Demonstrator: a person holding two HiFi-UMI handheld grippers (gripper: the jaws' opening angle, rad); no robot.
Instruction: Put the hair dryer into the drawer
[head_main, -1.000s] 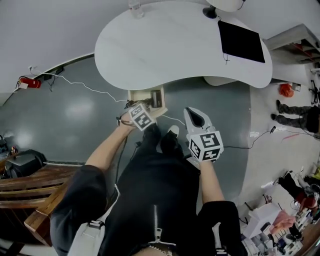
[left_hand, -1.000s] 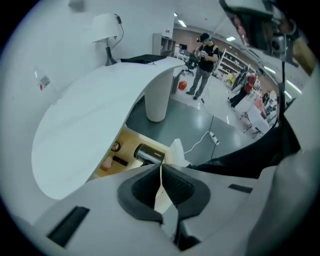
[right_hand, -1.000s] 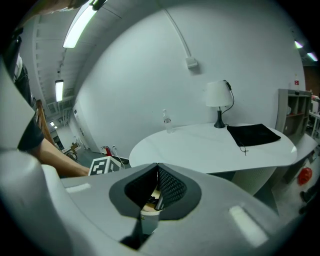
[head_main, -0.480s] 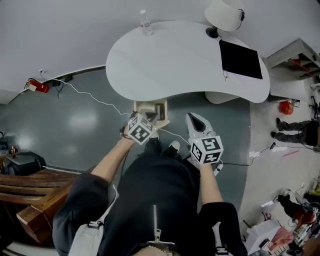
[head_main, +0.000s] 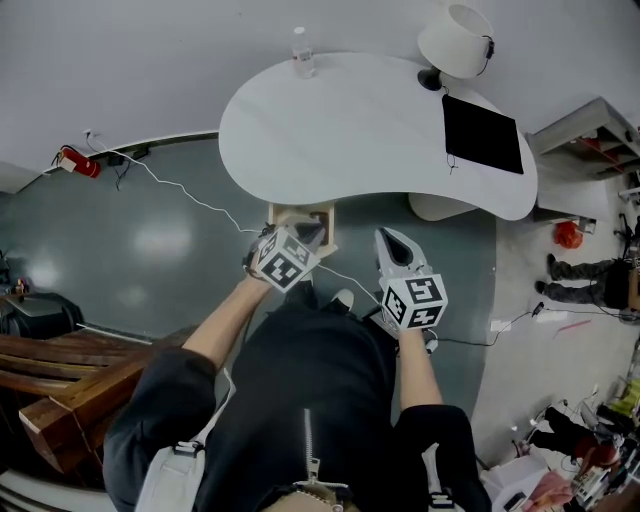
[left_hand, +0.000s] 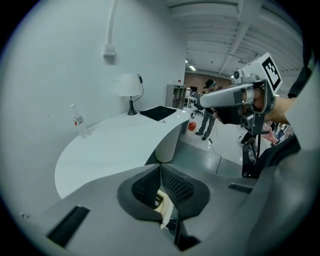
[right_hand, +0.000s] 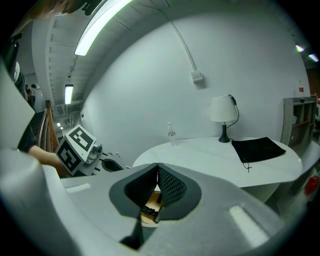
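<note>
Head view, looking down on a standing person; white kidney-shaped table (head_main: 350, 130) at 12 o'clock, bearing a clear plastic bottle (head_main: 303, 52) at its 12 o'clock edge, a white shaded lamp (head_main: 457, 40) at 1 o'clock and a black rectangular mat (head_main: 482, 135) at 2 o'clock. Open light-wood drawer (head_main: 290, 210) juts from the table's near edge over the grey floor (head_main: 150, 240); black hair dryer (right_hand: 150, 209) lies inside the drawer, glimpsed only in part below the right jaws. Left gripper (left_hand: 160, 169) is held over the drawer's near rim, jaws pressed together on nothing; right gripper (head_main: 390, 238) is at 3 o'clock of the drawer and apart from it, jaws likewise closed and empty.
</note>
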